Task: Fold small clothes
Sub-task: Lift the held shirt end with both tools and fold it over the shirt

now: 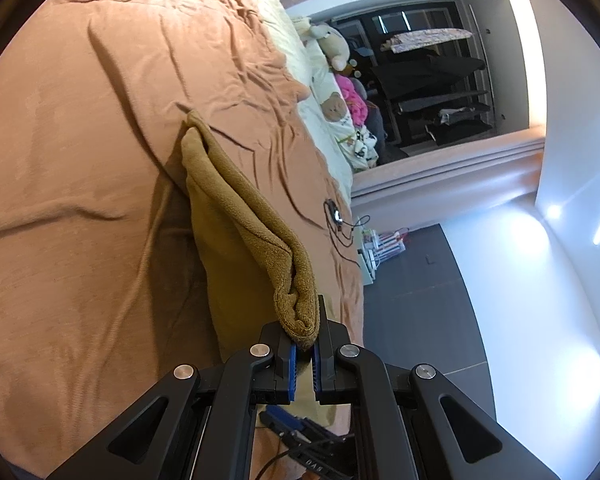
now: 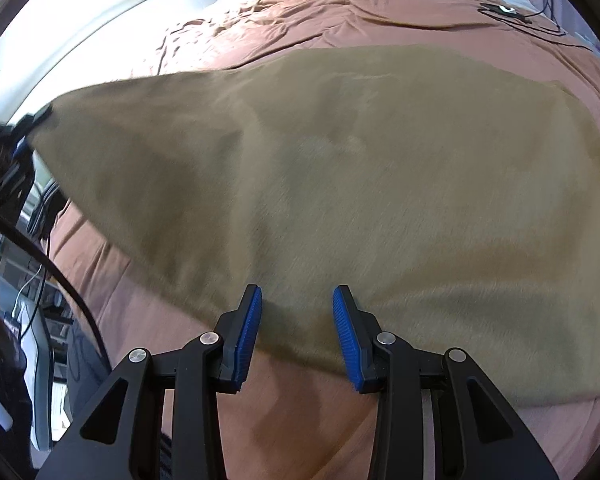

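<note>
The left wrist camera looks out along its fingers, rolled sideways and low over the bed [image 1: 80,160], toward a far window [image 1: 432,80]. The right wrist camera tilts steeply down, close above the olive cloth [image 2: 340,184]. Both views share cloth and bed.

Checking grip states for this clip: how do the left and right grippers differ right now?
The left gripper is shut on a bunched corner of the tan cloth and lifts it off the pink bedspread; the right gripper stands open with nothing pinched. The left grips an edge; the right hovers over the cloth's near edge. Both have black fingers with blue ribbed pads.
</note>
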The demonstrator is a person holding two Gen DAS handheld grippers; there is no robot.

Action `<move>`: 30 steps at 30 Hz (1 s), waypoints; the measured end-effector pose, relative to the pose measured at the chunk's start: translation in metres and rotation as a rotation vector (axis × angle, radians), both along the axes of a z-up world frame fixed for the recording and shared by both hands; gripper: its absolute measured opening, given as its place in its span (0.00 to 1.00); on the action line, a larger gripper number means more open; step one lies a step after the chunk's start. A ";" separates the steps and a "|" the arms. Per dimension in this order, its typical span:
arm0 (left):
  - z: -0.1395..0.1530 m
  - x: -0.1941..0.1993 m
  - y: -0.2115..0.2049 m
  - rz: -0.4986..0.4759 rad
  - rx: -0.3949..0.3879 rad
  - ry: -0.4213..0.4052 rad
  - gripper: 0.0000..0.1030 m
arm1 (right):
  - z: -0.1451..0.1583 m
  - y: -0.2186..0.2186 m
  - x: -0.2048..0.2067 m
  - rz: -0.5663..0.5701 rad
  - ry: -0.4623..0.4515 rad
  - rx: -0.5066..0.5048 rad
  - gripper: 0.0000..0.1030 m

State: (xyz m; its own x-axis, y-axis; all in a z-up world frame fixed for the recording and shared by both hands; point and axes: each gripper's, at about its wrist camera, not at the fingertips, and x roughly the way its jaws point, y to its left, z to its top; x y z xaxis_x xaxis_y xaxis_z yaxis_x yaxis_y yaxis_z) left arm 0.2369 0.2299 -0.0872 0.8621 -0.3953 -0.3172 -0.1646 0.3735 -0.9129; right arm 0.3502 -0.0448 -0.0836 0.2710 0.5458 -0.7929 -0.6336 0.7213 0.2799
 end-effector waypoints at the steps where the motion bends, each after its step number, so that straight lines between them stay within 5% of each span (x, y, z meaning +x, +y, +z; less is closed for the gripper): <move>1: 0.002 0.002 -0.001 -0.004 0.002 -0.003 0.05 | 0.000 -0.002 -0.001 0.001 0.001 0.003 0.34; 19: 0.040 0.047 -0.026 -0.147 0.044 -0.086 0.05 | 0.036 -0.067 0.008 -0.147 -0.002 0.157 0.31; 30: 0.054 0.075 -0.048 -0.212 0.079 -0.095 0.05 | 0.008 -0.041 0.000 -0.081 0.073 0.149 0.13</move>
